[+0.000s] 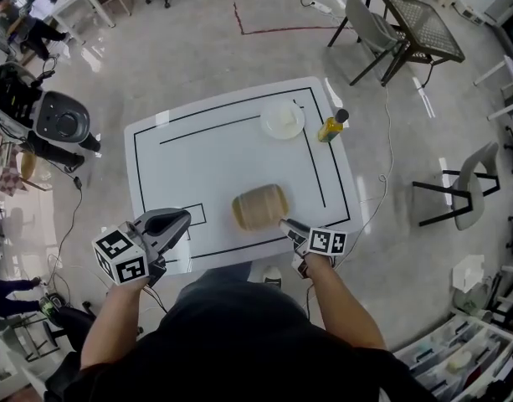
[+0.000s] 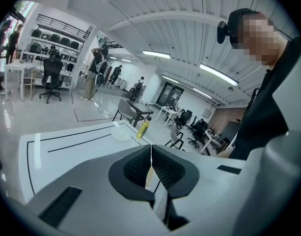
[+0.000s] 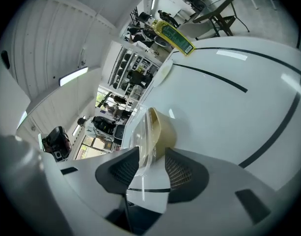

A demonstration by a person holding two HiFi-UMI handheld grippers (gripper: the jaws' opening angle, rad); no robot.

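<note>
1. The right gripper [image 1: 284,224] reaches in over the near edge of the white table [image 1: 197,153]. Its jaws pinch the rim of a tan container [image 1: 259,207], one pad on each side of the wall.
2. In the right gripper view, the container [image 3: 163,130] shows a clear edge next to its tan wall, and both lie between the pads of the right gripper [image 3: 152,164].
3. The container lies on its side just ahead of the right gripper, over the near part of the table inside the black outline. It looks blurred in the head view.
4. The left gripper [image 1: 182,218] is at the near left corner, well apart from the container. Its jaws are pressed together with nothing between them, as the left gripper view shows [image 2: 151,149].
5. A white plate [image 1: 282,120] sits at the far side of the table, with a yellow bottle [image 1: 331,126] just beside it, lying at the table's right edge. Both are well apart from the container.
6. Beyond the table are a grey chair [image 1: 369,25] and a dark side table [image 1: 422,25].
</note>
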